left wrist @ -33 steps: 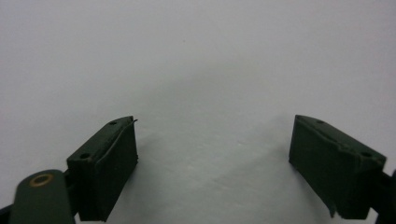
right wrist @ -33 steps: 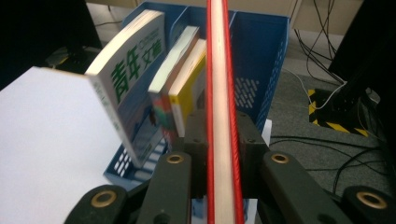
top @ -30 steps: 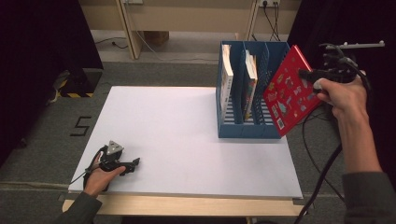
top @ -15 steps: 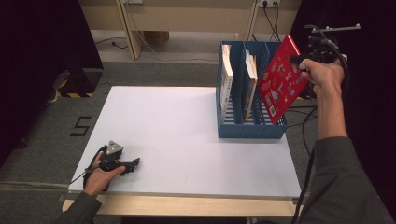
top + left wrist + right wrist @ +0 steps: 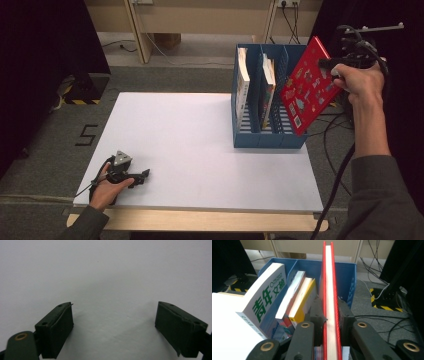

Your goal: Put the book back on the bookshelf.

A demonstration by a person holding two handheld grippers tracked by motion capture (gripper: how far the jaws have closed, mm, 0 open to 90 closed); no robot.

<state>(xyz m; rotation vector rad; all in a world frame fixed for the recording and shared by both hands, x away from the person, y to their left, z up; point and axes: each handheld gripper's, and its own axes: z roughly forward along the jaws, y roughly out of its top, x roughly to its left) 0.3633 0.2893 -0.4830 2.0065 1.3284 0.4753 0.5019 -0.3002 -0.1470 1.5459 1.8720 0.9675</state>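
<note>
A thin red book [image 5: 306,86] with small pictures on its cover hangs tilted in the air over the right end of a blue file rack [image 5: 262,137]. My right gripper [image 5: 327,63] is shut on the book's upper edge. In the right gripper view the red book [image 5: 329,290] runs edge-on between the two jaws of my right gripper [image 5: 329,322], above the rack's rightmost slot. The rack [image 5: 348,275] holds a white book with green lettering [image 5: 263,300] and two more books [image 5: 298,297]. My left gripper [image 5: 142,175] rests open on the white table [image 5: 190,140] near its front left corner; my left gripper [image 5: 115,322] holds nothing.
The rack stands on the table's right side near the far edge. Cables [image 5: 332,125] lie on the floor to the right of the table. A black and yellow base [image 5: 387,298] sits on the floor behind the rack.
My right gripper has carried the red book up and leftward, from beside the rack's right wall to over its right end. The left gripper has stayed where it was.
</note>
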